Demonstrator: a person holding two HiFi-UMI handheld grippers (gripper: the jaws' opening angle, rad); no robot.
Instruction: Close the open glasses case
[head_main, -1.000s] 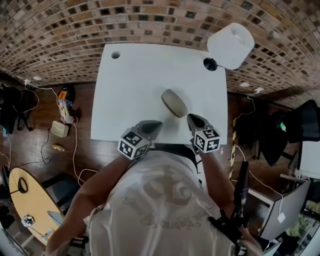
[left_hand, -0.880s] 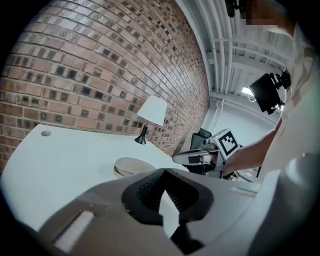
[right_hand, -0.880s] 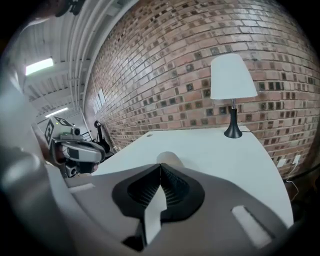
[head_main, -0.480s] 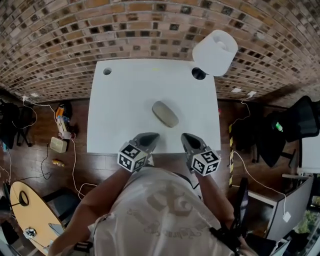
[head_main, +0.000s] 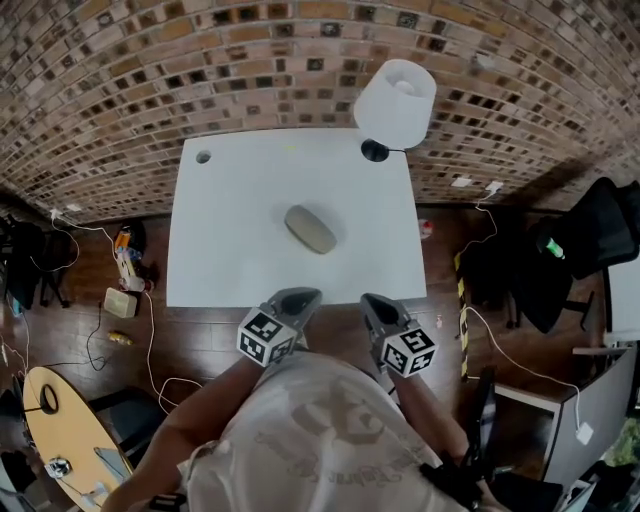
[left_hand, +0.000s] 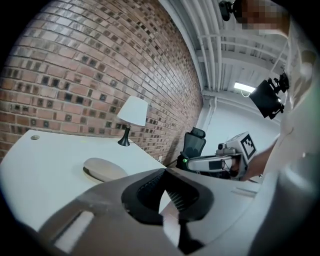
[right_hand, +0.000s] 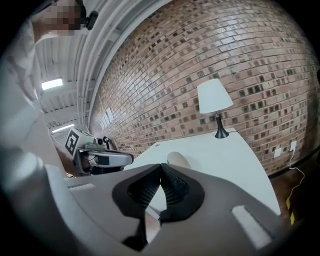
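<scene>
**Closed-looking case on the table, both grippers shut and held off its near edge**

A grey-beige oval glasses case (head_main: 310, 229) is seen lying flat near the middle of a white rectangular table (head_main: 230, 260), set at a slant to the table's edges. Its lid is seen down on its base; from the left gripper view (left_hand: 104, 169) a dark seam is made out along its side, though whether the lid is fully latched cannot be told at this size. Nothing is touching the case.

The left gripper (head_main: 300, 296) and the right gripper (head_main: 372, 300) are held side by side just off the table's near edge, over the brown wooden floor (head_main: 450, 270), well apart from the case. In the left gripper view the jaws (left_hand: 165, 171) are seen brought together at their tips, with nothing held between them. The same is shown for the right gripper (right_hand: 161, 165): jaws closed tip to tip, and empty.

A lamp with a white shade and a black base (head_main: 395, 100) is stood at the table's far right corner, against a brown brick wall (head_main: 100, 80).
</scene>
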